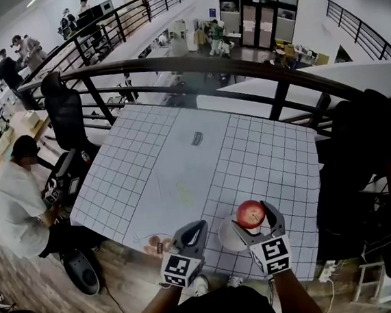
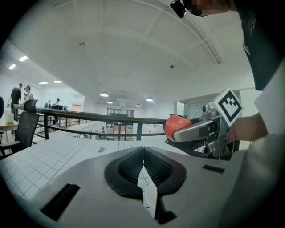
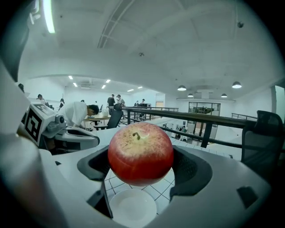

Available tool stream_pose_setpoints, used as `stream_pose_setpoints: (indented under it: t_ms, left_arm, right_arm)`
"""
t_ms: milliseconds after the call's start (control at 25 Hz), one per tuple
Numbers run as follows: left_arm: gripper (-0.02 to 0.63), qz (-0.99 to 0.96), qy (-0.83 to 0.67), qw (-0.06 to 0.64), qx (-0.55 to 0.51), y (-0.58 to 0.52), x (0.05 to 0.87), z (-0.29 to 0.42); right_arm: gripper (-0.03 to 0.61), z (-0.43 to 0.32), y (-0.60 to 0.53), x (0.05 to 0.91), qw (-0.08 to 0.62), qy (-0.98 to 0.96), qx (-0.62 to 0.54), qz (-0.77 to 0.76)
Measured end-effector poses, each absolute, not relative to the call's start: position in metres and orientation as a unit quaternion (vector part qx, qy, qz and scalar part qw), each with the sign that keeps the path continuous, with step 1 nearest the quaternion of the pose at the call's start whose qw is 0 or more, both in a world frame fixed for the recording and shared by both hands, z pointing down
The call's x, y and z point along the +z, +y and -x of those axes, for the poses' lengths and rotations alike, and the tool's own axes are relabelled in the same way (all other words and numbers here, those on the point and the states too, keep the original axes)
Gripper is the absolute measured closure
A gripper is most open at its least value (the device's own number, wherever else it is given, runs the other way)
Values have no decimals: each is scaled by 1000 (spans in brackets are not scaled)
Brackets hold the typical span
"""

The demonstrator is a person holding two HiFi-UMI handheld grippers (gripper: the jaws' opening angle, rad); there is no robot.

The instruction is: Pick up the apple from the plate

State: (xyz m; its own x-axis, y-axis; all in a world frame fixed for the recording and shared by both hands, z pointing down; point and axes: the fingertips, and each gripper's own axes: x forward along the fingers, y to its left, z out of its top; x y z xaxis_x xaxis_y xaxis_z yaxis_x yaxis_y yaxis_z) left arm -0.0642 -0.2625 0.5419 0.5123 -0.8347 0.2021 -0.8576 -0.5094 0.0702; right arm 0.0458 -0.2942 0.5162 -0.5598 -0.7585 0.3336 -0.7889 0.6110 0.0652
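A red apple [image 1: 250, 214] hangs above the table, with my right gripper [image 1: 252, 219] shut on it. In the right gripper view the apple [image 3: 140, 153] fills the space between the black pads, stem up, and the empty white plate [image 3: 132, 207] lies below it on the grid. In the head view the white plate [image 1: 228, 237] shows at the table's near edge, partly hidden by the right gripper. My left gripper [image 1: 191, 235] is shut and holds nothing, to the left of the plate. In the left gripper view its pads [image 2: 143, 168] meet, and the apple [image 2: 176, 125] shows at the right.
The white grid table [image 1: 182, 160] has a small dark label [image 1: 197, 138] near its middle and a small brown thing [image 1: 156, 245] at the near left edge. A black railing [image 1: 194, 66] runs behind the table. A seated person [image 1: 14, 204] is at the left.
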Motion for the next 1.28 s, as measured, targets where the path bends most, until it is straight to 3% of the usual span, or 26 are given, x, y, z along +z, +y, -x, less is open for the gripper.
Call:
stream_pose_setpoints:
  t_ms: [320, 1280]
  left_arm:
    - [592, -881, -467, 61, 50, -251, 528, 58]
    - [592, -892, -450, 44, 33, -234, 507, 53]
  right_arm:
    - [167, -54, -267, 487, 99, -872, 23, -479]
    - [167, -47, -243, 478, 82, -856, -10, -511]
